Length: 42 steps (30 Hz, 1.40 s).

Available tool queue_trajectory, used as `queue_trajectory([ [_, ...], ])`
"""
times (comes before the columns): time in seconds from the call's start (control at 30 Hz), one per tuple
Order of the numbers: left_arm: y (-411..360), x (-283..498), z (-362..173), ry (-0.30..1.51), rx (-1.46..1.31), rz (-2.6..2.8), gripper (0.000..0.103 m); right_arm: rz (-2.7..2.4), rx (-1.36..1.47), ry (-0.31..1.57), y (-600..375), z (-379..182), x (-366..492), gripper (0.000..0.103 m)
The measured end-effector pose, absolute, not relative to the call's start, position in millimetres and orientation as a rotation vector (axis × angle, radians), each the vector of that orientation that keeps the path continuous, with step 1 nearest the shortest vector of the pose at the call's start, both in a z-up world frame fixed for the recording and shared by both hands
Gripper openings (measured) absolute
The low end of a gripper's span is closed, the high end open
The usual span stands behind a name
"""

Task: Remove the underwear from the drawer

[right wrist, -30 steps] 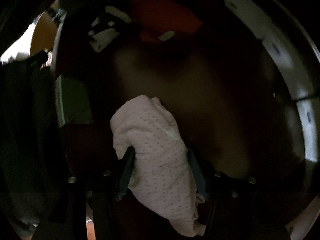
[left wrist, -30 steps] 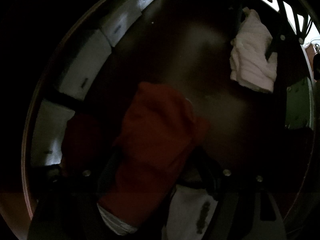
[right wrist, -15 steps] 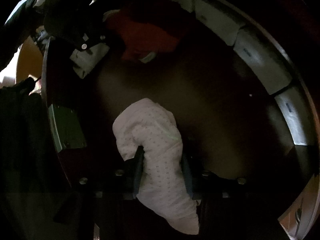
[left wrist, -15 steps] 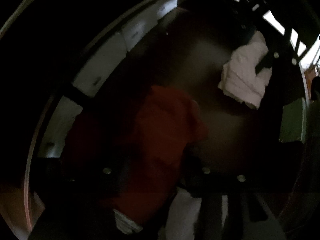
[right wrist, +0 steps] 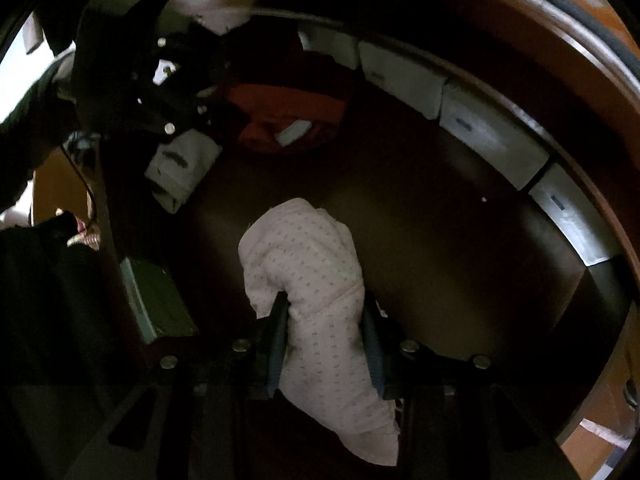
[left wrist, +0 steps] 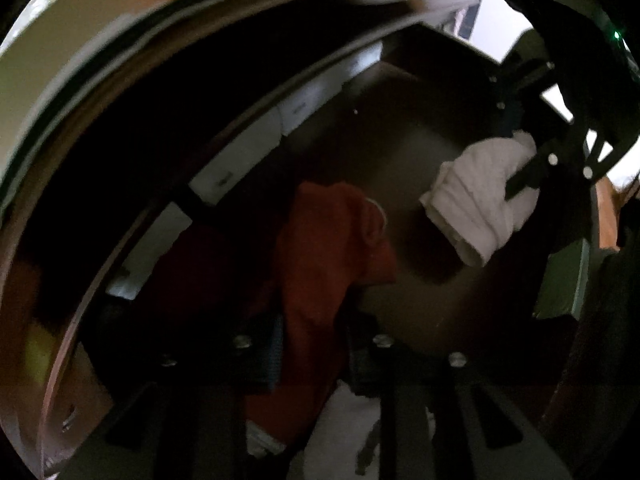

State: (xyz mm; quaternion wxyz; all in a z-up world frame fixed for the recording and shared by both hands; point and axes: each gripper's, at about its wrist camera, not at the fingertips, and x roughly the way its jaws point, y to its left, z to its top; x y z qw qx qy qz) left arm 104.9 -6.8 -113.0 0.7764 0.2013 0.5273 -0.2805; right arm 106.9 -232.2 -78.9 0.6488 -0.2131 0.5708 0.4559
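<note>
Drawer [right wrist: 440, 240]: more of its rim and the room beyond shows than a second ago, so both hands have risen off its floor. Grey boxes [right wrist: 492, 136] line the drawer's back wall, unmoved. Red underwear [left wrist: 324, 264]: was loose between wide fingers, now pinched by the left gripper [left wrist: 316, 344], whose fingers are closing further on it, above the drawer floor. Pale dotted underwear [right wrist: 316, 292]: clamped in the right gripper [right wrist: 324, 340], clear of the floor. Judgement: both pieces secured, lift-out under way.
</note>
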Motion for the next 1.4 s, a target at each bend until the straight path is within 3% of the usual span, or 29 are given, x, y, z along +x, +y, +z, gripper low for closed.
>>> queue_trajectory([
  [0.23,12.3,96.2,-100.2,1.070,0.352,-0.523,0.020,1.010,-0.369,1.232,-237.1,-51.5,137.9,0.036],
  [0.6,-3.1,93.5,-96.5,0.972,0.268,-0.409,0.018,0.977,-0.241,1.158,-213.6,-61.1,126.4,0.036],
  [1.4,4.1,59.9,-48.5,0.827,0.133,-0.334,0.018,0.952,-0.086,0.975,-218.5,-17.7,107.6,0.037],
])
